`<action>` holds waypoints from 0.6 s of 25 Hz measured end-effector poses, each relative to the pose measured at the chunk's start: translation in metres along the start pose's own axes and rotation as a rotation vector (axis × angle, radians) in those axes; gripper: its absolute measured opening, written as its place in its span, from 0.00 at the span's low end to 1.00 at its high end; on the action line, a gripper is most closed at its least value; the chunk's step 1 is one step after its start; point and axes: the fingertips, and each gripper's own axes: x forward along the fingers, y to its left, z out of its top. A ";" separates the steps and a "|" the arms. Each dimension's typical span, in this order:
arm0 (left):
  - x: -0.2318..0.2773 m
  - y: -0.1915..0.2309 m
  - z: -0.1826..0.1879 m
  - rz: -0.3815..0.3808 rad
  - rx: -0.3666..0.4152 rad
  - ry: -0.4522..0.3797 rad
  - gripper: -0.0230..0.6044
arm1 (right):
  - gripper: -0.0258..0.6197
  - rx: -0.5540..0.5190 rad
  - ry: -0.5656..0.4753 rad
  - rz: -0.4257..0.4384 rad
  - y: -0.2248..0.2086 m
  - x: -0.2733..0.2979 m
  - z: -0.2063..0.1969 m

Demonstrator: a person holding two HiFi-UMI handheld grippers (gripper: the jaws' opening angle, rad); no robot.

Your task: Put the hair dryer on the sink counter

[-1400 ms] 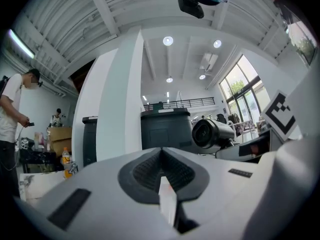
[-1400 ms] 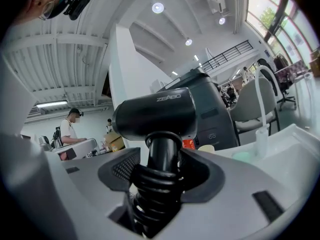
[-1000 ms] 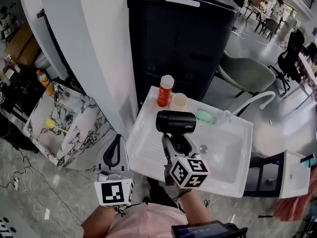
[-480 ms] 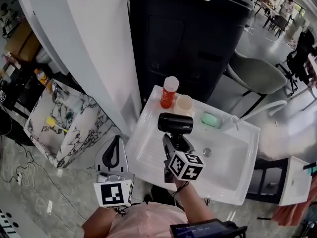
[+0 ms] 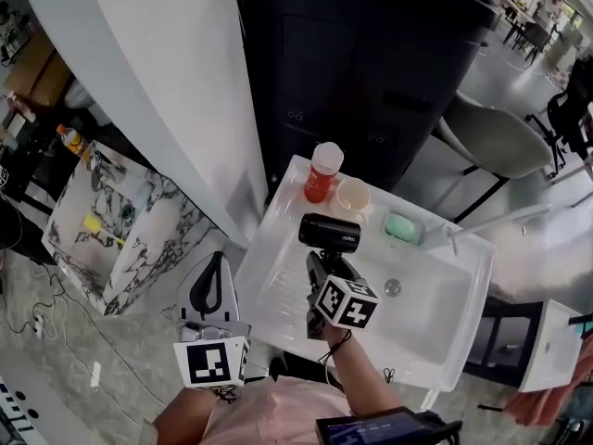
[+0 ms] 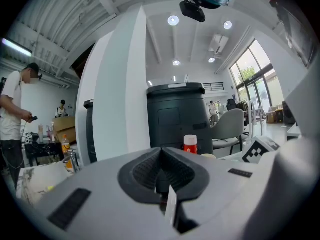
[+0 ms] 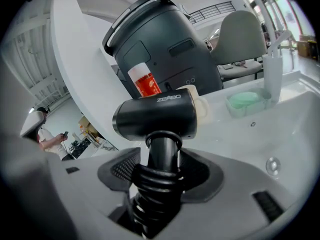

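Note:
A black hair dryer [image 5: 329,232] [image 7: 155,115] stands upright over the white sink [image 5: 435,341], barrel across and handle down. My right gripper [image 5: 326,265] [image 7: 161,169] is shut on its handle, just above the coiled cord. The dryer hangs over the left part of the basin, in front of the orange bottle [image 5: 321,172] and the cup [image 5: 352,196]. My left gripper [image 5: 211,286] [image 6: 161,171] is off the sink's left edge, its jaws together with nothing between them.
On the sink's back ledge are the orange bottle [image 7: 146,83], a cream cup [image 7: 200,101], a green soap dish [image 5: 402,226] and a white faucet [image 7: 272,74]. A tall dark bin [image 5: 371,63] stands behind. A marble-topped stand [image 5: 111,230] is at the left.
The head view has shifted slightly. My right gripper keeps the hair dryer over the basin, almost unmoved relative to the sink. The left gripper stays where it was.

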 end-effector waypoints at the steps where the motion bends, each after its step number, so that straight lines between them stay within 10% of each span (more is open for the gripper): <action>1: 0.003 0.001 -0.001 0.001 0.000 0.005 0.05 | 0.43 0.005 0.012 -0.006 -0.003 0.003 -0.002; 15: 0.034 0.004 -0.017 0.002 -0.003 0.053 0.05 | 0.43 0.098 0.148 -0.074 -0.026 0.040 -0.027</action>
